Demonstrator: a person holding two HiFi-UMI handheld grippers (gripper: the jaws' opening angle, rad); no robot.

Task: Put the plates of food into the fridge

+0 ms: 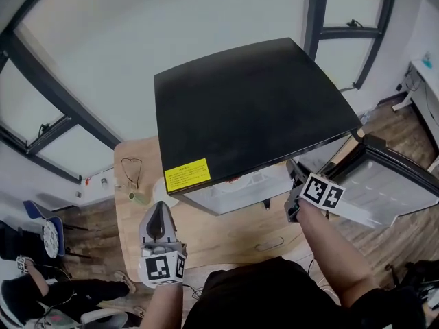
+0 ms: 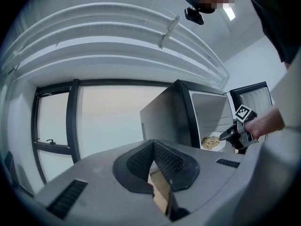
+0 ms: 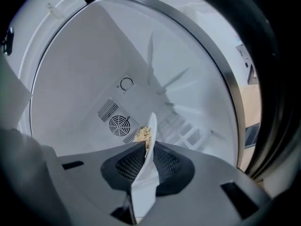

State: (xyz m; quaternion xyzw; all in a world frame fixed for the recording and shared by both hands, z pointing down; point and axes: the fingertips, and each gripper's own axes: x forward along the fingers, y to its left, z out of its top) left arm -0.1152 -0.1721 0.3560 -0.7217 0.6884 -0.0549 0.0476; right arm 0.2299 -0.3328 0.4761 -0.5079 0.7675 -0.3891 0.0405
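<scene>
Black fridge, white plate

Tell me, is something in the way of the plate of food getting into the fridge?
Nothing visible is. The door of the fridge stands open, and the right gripper already has the plate of food inside it, with bare white space ahead as far as the fan vent on the back wall.

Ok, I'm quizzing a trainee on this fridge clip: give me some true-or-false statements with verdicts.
1. The door of the black fridge stands open. True.
2. The right gripper has its jaws on a white plate at the rim. True.
3. That plate is empty. False: it carries pale grainy food.
4. The left gripper holds a second plate. False: nothing is between its jaws.
5. The plate is outside the fridge. False: it is inside.
</scene>
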